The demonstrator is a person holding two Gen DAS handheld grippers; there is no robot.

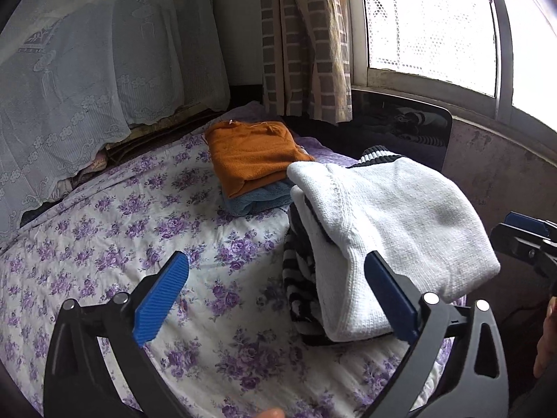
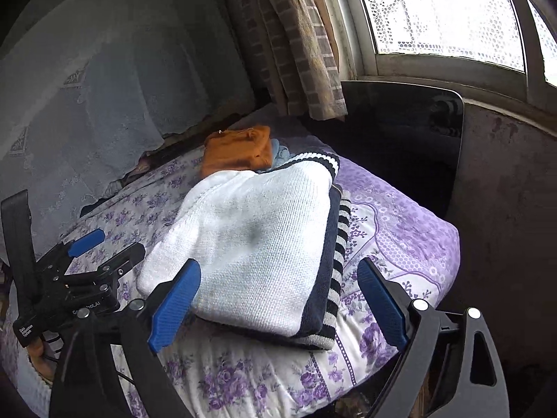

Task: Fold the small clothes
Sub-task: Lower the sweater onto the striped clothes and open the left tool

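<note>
White knit sweater point(image 2: 254, 240) folded, navy trim; atop striped garment point(image 2: 339, 244).

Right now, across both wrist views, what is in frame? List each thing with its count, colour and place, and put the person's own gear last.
knit sweater: 1, white with navy-and-white striped trim, folded on the bed's near corner, topmost of a pile.
striped garment: 1, black and white, under the sweater.
orange garment: 1, orange, folded, farther back on the bed.
blue garment: 1, dusty blue, folded under the orange one.
bedspread: 1, white with purple flowers, covering the bed.
lace cover: 1, pale, draped left of the bed.
curtain: 1, brown-and-beige check, beside the window.
window: 1, bright, upper right.
dark panel: 1, glossy black, under the sill.
left gripper: 1, black with blue pads, open, empty.
right gripper: 1, same, open at the sweater's near edge.
</note>
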